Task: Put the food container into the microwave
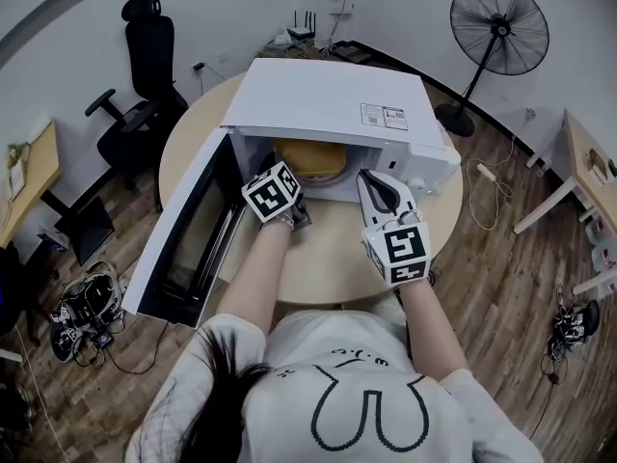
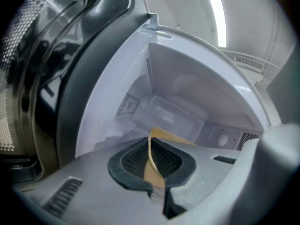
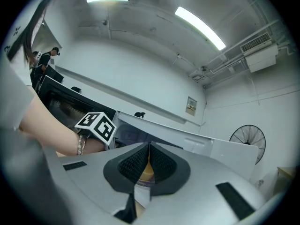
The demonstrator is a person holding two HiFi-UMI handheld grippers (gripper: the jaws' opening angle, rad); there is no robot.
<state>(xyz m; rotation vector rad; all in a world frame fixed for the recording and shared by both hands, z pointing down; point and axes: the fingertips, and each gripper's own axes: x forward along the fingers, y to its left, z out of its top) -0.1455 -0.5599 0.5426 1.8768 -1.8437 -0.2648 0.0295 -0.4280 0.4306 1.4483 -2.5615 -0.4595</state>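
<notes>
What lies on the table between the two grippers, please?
Nothing: the head view shows bare table between the left gripper, shut on the rim of the food container, and the shut right gripper.

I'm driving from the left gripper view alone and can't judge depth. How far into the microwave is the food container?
Observer: The head view shows the food container in the mouth of the cavity. Its far side is hidden under the top of the microwave.
Operator: And where are the right tongs?
Observer: The right tongs are at the right edge of the opening, by the container's right side.
</notes>
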